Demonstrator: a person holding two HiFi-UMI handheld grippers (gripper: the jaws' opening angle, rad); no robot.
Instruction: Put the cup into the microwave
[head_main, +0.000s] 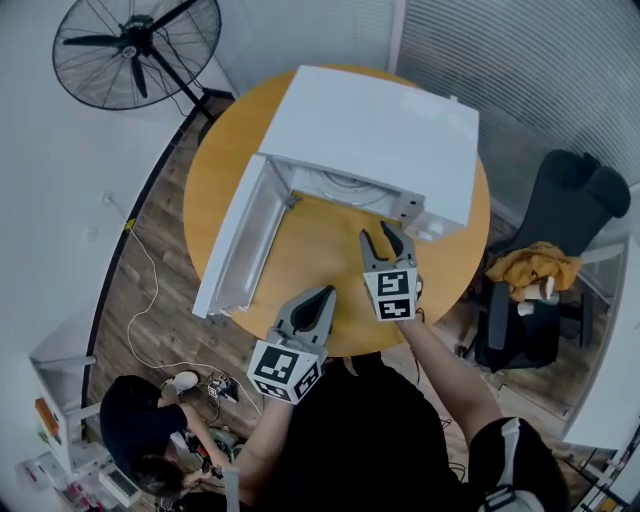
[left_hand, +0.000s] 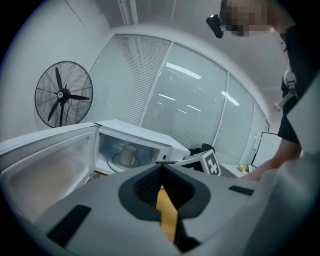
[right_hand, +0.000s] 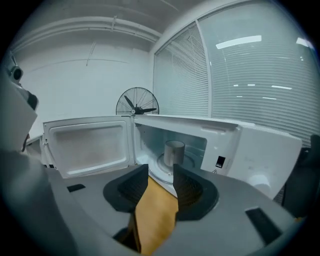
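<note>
A white microwave (head_main: 380, 125) stands on the round wooden table (head_main: 320, 250) with its door (head_main: 235, 245) swung open to the left. A grey cup (right_hand: 174, 152) stands upright on the turntable inside; the left gripper view also shows the cup (left_hand: 129, 154) there. My right gripper (head_main: 385, 240) hovers over the table just in front of the oven opening, apart from the cup. It is open, and in its own view the right gripper (right_hand: 161, 172) has nothing between the jaws. My left gripper (head_main: 325, 295) sits nearer the table's front edge, and the left gripper (left_hand: 161, 167) is shut and empty.
A black floor fan (head_main: 135, 45) stands beyond the table at the left. At the right, a black office chair (head_main: 560, 200) carries a yellow cloth (head_main: 540, 265). A person (head_main: 140, 420) crouches on the wooden floor at the lower left among cables.
</note>
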